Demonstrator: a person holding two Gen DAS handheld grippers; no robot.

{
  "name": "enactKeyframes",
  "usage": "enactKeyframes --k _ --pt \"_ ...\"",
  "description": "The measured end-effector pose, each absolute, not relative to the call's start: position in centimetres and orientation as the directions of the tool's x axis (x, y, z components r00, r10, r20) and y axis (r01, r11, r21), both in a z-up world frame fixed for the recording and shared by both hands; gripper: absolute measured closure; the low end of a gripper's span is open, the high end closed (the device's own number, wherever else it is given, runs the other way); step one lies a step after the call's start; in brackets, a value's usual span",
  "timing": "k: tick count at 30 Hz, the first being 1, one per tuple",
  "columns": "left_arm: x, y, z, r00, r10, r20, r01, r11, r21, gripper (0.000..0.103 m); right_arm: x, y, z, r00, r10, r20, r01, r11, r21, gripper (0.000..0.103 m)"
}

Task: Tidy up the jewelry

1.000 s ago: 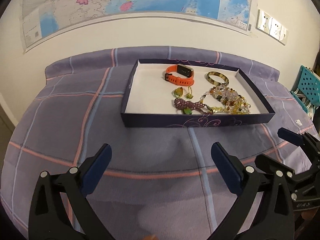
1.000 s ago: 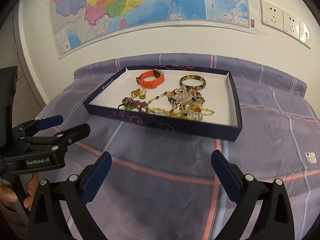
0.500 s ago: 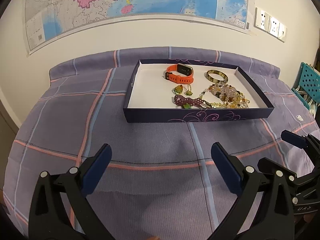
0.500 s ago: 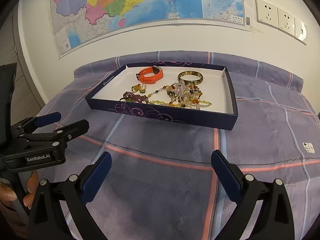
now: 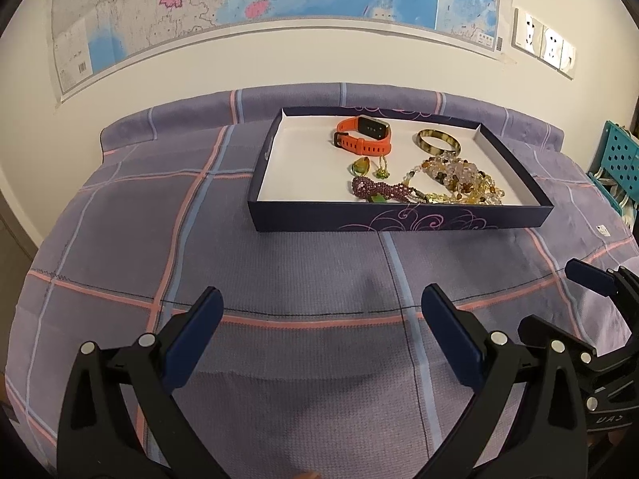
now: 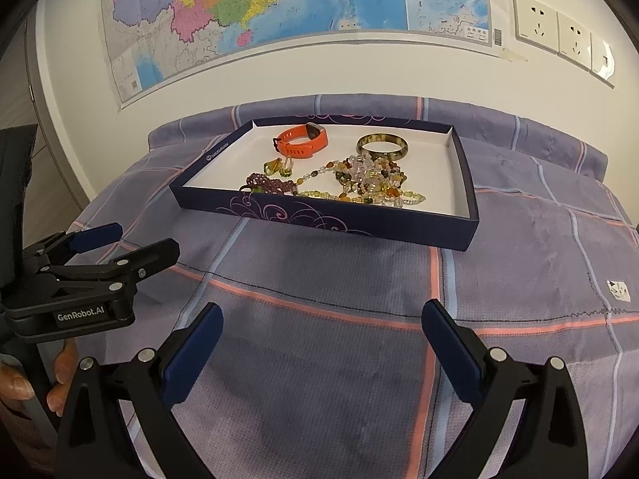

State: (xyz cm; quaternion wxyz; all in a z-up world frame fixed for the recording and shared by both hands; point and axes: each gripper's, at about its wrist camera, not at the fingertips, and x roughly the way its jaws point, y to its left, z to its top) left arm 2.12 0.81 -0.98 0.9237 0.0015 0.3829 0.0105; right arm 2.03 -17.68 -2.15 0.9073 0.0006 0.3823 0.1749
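A dark purple shallow box (image 5: 399,218) (image 6: 319,221) with a white floor sits on the plaid cloth. In it lie an orange watch band (image 5: 361,139) (image 6: 301,141), a mottled bangle (image 5: 438,142) (image 6: 382,145), green-yellow earrings (image 5: 361,166) (image 6: 275,167), a purple bead bracelet (image 5: 379,191) (image 6: 271,184) and a heap of mixed bead strands (image 5: 459,177) (image 6: 371,179). My left gripper (image 5: 319,319) is open and empty, well in front of the box. My right gripper (image 6: 319,331) is open and empty, also in front of it.
A purple plaid cloth (image 5: 279,279) (image 6: 519,259) covers the surface. A map (image 5: 259,0) and wall sockets (image 6: 559,28) are on the wall behind. A teal perforated crate (image 5: 617,159) stands at the right. The other gripper shows at each view's edge (image 6: 80,271).
Both grippers have drawn back and tilted lower, so the box looks farther away and flatter. The jewelry has not moved. Both grippers stay open.
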Motion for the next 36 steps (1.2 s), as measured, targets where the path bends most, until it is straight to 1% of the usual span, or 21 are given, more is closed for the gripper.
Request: enactKeyframes --k 36 --pt "2.44 0.86 -1.31 0.697 0.019 -0.717 -0.021 1.000 0.007 0.005 2.29 -17.80 -2.26 0.640 0.324 -0.697 -0.310 0.939 0.152 0.007"
